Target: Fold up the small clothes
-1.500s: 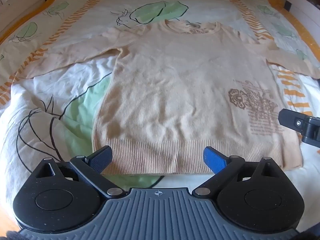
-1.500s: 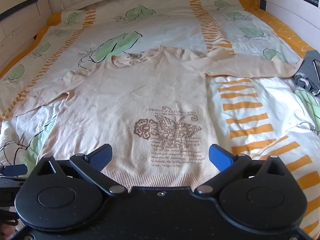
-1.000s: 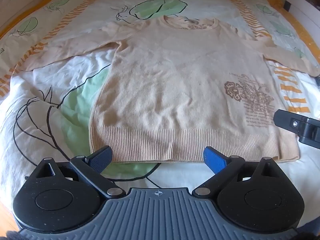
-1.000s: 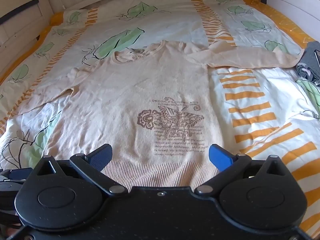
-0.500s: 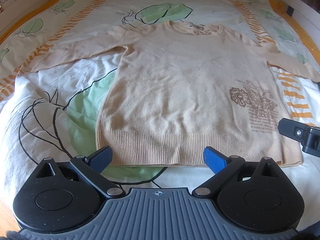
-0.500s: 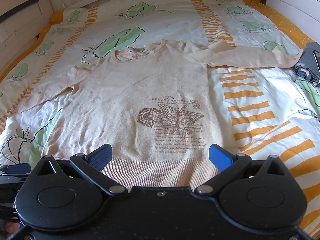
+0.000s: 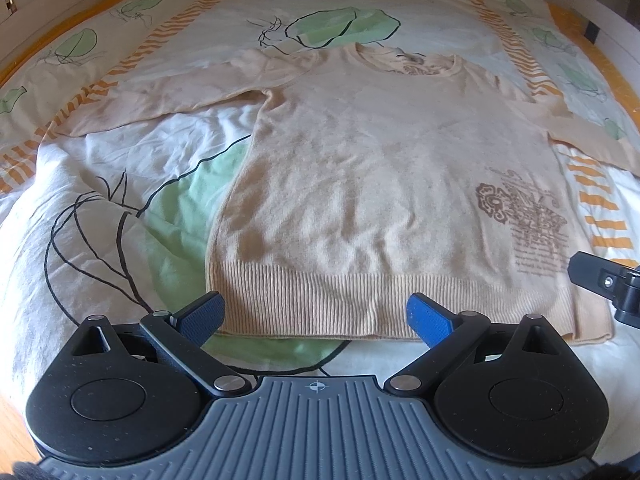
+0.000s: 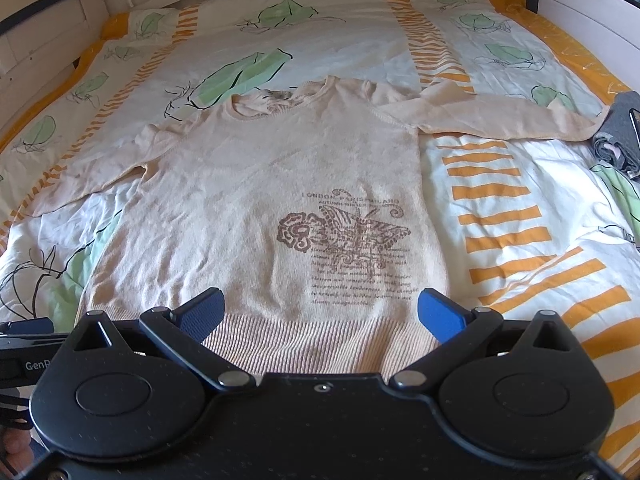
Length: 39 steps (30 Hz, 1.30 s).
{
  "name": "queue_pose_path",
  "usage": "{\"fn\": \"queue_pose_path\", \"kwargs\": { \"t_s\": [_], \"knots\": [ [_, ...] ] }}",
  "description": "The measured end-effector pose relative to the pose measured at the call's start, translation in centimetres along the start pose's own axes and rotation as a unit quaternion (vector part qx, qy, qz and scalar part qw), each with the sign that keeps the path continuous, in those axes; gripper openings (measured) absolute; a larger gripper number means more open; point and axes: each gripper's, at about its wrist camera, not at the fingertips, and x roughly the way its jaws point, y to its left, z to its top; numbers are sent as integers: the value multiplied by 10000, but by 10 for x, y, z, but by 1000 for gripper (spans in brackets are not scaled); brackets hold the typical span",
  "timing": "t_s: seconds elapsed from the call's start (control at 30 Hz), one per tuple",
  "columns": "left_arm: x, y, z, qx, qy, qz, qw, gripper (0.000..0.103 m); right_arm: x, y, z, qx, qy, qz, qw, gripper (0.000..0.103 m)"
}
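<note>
Left gripper point(image 7: 316, 316) jaws wide apart, holding nothing, blue pads point(image 7: 202, 317) hovering just short of the ribbed hem point(image 7: 360, 300) of the beige sweater point(image 7: 380, 168); hem's left corner sits just ahead of the left pad, hem spans past the right pad. Right gripper point(image 8: 320, 314) also spread wide, nothing clamped, its pads point(image 8: 440, 314) over the hem band, print just ahead between the fingers. In the left wrist view the right gripper's black edge pokes in at far right beside the hem's right corner; in the right wrist view part of the left gripper shows at lower left, level with the hem. Sweater lies flat, face up, on the bedspread point(image 8: 520, 208), hem toward the grippers, neckline point(image 8: 288, 100) away. Brown butterfly-and-text print point(image 8: 348, 240) on the lower right of the front, ahead of the right gripper. Beyond that both sleeves spread outward: left sleeve point(image 7: 160, 100) out to the left, right sleeve point(image 8: 500, 120) straight out right, cuff ending just beside a dark grey folded garment point(image 8: 618, 132) at far right edge. Bedspread white with green leaves and orange stripes, somewhat wrinkled left of the sweater. Farthest off, pale wooden bed frame point(image 8: 580, 4) around the bed.
</note>
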Motion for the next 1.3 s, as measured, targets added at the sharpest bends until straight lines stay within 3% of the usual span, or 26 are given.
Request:
{"fn": "queue_pose_path", "kwargs": {
  "t_s": [1.3],
  "knots": [
    [8, 6, 4, -99, 140, 49, 9998, 99, 9, 6, 1, -150, 160, 4, 9998, 102]
  ]
}}
